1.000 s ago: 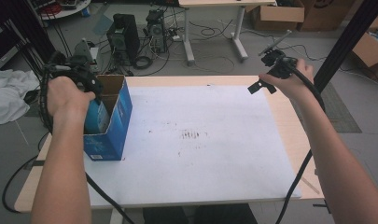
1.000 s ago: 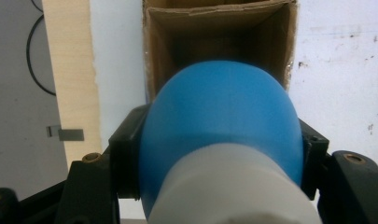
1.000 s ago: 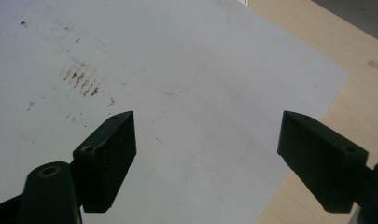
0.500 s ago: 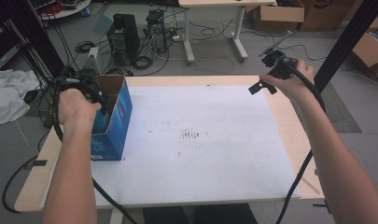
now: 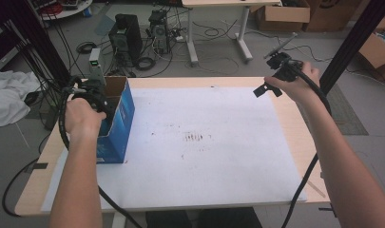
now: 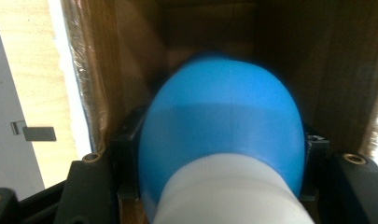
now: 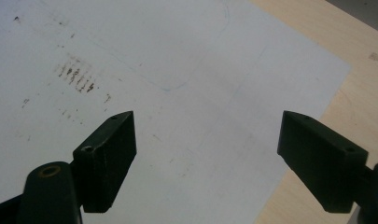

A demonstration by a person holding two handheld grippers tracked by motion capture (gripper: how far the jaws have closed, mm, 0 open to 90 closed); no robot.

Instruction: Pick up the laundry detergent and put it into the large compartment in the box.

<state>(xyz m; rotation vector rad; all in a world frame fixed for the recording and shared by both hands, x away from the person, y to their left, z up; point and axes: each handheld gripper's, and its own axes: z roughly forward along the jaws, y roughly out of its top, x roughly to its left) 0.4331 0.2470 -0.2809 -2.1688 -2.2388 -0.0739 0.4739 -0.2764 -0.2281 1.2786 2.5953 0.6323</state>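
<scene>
A stained white sheet (image 5: 204,156) covers the wooden worktop (image 5: 302,130), where the left tool (image 6: 219,186) grips a blue-and-white ball (image 6: 221,140) inside the blue cardboard box (image 5: 118,121) at the left edge, the right tool (image 7: 205,154) hangs released, and computers (image 5: 126,33) and cables (image 5: 218,33) lie on the floor beyond.

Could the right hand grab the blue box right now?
Probably not without moving. The right hand-held gripper is open near the table's far right corner, and the blue box stands across the white sheet at the left edge.

The box (image 5: 115,124) walls hem the blue ball (image 6: 221,126), seemingly closely; white sheet (image 5: 204,142) lies open.
</scene>
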